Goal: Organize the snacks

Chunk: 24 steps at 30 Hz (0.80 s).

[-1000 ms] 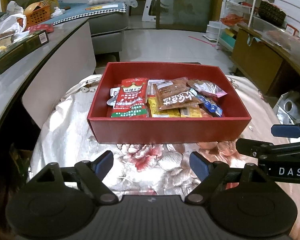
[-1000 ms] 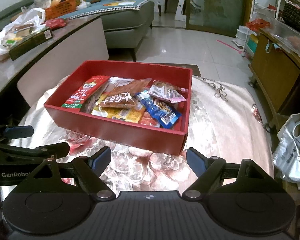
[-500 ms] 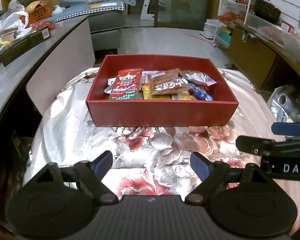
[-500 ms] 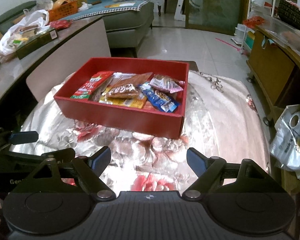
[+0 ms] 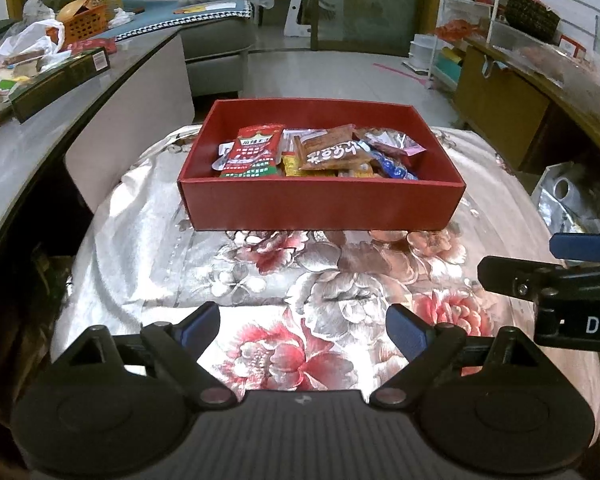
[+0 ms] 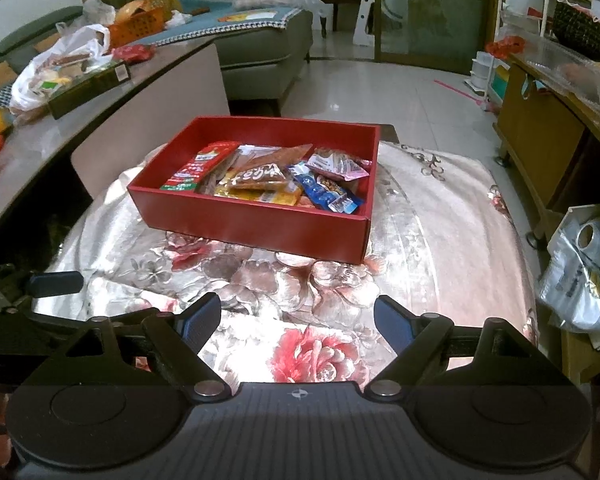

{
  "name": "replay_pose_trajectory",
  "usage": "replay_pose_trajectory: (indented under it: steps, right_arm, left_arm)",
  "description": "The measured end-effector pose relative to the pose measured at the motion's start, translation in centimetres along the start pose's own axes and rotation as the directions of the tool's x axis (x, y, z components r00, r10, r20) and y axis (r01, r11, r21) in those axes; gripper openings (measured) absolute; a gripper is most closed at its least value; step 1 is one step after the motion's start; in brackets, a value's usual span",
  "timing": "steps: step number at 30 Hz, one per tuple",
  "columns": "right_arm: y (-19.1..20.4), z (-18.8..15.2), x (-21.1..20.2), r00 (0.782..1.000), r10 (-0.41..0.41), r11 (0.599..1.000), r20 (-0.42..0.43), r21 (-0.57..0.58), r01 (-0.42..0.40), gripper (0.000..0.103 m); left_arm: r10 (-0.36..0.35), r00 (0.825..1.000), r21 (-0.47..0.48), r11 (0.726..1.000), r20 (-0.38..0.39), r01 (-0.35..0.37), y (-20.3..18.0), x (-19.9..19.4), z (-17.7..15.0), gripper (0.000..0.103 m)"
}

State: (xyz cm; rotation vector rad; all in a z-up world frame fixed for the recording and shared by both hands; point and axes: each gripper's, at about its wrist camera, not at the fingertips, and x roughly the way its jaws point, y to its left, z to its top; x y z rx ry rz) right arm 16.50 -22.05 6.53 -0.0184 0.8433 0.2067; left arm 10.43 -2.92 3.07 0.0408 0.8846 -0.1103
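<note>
the snack packets (image 5: 316, 154) all lie inside the red rectangular cardboard box (image 5: 320, 210) on the floral satin-covered bench (image 5: 148, 240), so the sorting looks finished; next is likely only to pull away. left gripper (image 5: 302, 326) and right gripper (image 6: 296, 320) hover level near the box, both spread apart and empty.

white letters "DA" on the black body of the other gripper (image 5: 580, 322), cut off at the frame edge | print on the snack packets in the red rectangular cardboard box (image 5: 320, 210): too small to read
</note>
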Motion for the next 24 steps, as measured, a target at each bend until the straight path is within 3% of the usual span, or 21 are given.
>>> replay_pose_trajectory:
  steps: [24]
  right_arm:
    - [-0.4,-0.7,-1.5,1.0,0.011,1.0,0.014,0.017,-0.011,0.089]
  left_arm:
    - [0.019,0.999,0.036,0.999,0.032,-0.02,-0.9,-1.9,-1.1,0.088]
